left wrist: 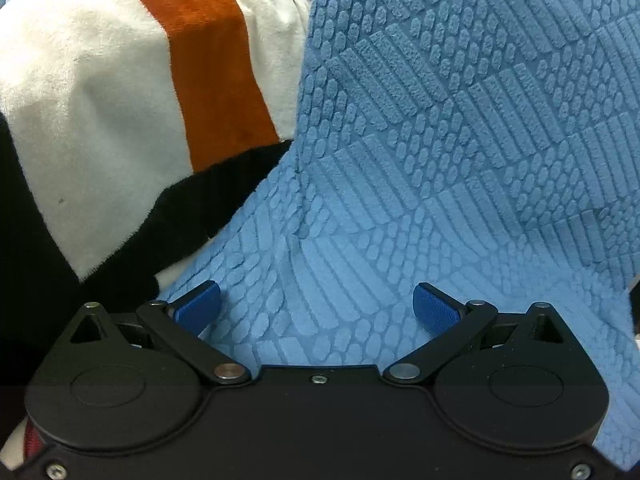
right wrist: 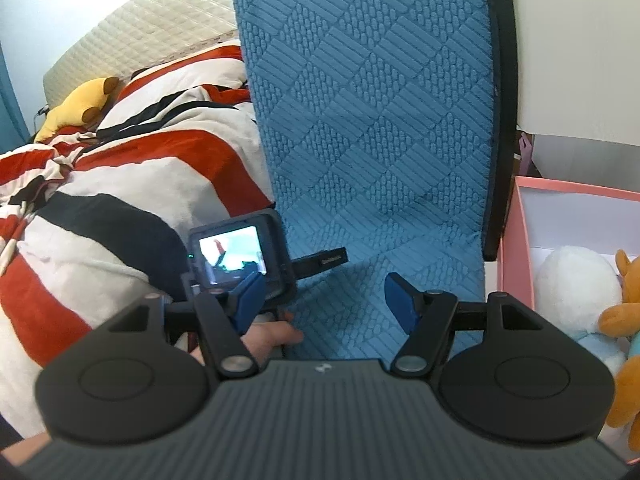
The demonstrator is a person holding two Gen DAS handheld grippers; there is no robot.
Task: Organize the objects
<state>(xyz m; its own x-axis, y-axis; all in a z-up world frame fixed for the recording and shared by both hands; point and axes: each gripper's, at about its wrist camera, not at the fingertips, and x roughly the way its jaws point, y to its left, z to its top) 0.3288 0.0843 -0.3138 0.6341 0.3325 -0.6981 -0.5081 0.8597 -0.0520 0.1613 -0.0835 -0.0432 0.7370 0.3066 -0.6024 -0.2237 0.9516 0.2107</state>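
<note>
We see textured blue embossed fleece bed cover [right wrist: 372, 120] running lengthwise dead ahead, beside striped red-white-black plush blanket [right wrist: 132, 184]. Left hand-held gripper [left wrist: 316, 306] nearer, low over cover, spread, empty. Right hand-held gripper [right wrist: 324, 300] likewise spread, empty.

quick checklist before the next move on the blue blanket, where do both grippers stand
1. Left gripper open: ok.
2. Right gripper open: ok.
3. Blue blanket between the left fingers: ok, though contact cannot tell.
4. Blanket gripped by either gripper: not ok, neither is shut on it.
5. Pink box has room: cannot tell, plush toys already sit inside.
6. Striped quilt clear of left fingers: ok.
</note>
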